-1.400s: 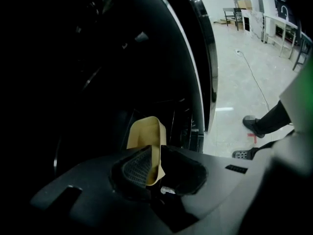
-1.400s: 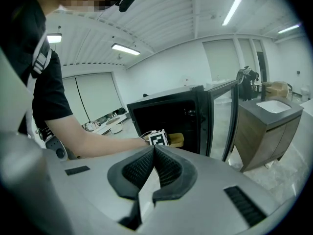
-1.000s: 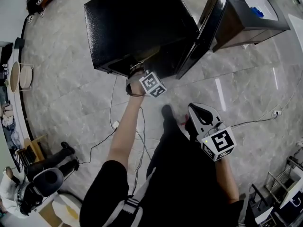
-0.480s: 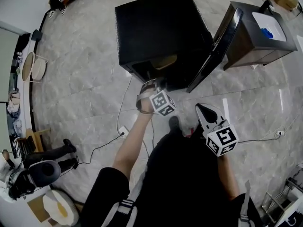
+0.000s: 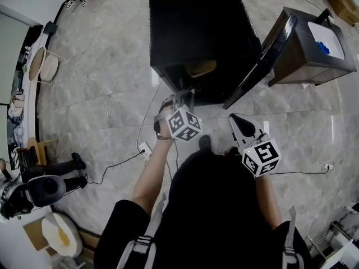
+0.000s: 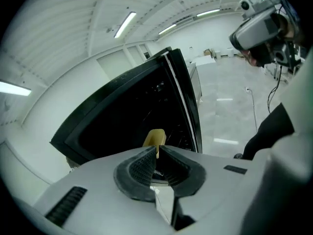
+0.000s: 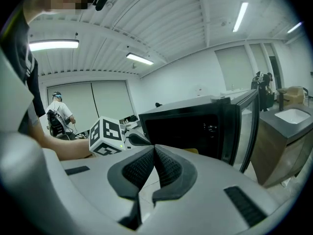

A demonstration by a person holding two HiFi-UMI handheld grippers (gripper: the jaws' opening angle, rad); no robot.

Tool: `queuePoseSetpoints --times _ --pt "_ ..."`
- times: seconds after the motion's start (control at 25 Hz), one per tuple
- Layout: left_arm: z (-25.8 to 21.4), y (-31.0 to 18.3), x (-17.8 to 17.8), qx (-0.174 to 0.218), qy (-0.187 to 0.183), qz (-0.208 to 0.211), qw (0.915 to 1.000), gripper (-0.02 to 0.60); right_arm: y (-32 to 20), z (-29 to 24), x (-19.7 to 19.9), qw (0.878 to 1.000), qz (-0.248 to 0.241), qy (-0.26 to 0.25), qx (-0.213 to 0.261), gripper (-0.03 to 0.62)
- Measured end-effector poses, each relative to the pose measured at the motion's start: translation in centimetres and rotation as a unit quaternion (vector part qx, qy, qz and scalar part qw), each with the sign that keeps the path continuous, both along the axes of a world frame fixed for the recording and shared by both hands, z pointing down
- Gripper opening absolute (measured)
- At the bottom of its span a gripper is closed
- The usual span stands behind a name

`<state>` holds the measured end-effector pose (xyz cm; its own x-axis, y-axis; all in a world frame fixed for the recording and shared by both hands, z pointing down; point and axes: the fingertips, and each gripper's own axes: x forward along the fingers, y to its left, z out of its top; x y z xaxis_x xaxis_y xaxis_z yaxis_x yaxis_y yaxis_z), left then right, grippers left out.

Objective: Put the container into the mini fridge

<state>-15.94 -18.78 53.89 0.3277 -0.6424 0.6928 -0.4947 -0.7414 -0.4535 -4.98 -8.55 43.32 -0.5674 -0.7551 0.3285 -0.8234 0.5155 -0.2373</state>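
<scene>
Beyond left tongs, container sits inside fridge.

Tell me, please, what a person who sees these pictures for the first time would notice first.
A black mini fridge stands on the grey stone floor at the top middle of the head view, its door swung open to the right and a yellowish container inside. The left gripper hangs just before the opening, jaws together. The right gripper is lower and to the right, also shut.
</scene>
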Motion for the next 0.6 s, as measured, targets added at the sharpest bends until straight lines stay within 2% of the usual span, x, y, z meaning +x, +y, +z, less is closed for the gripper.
queuePoseSetpoints --times 0.16,0.32,0.48,0.6 --pt "-2.3 1.7 0.2 0.003 0.041 -0.028 0.9988 0.041 0.3 -0.4 -0.4 1.0 -0.026 0.002 0.005 0.018" --pt "-3.4 5.0 1.5 -0.044 0.094 -0.035 0.994 0.037 2.0 -1.3 -0.3 0.999 -0.046 -0.005 0.006 0.018" --pt "-4.9 7.7 3.1 -0.047 0.118 -0.054 0.9905 0.037 4.0 -1.4 1.1 0.998 -0.066 -0.002 -0.001 0.018" --pt "-6.0 9.9 4.7 -0.051 0.148 -0.077 0.9847 0.034 5.7 -1.8 2.9 0.997 -0.075 -0.002 -0.004 0.018"
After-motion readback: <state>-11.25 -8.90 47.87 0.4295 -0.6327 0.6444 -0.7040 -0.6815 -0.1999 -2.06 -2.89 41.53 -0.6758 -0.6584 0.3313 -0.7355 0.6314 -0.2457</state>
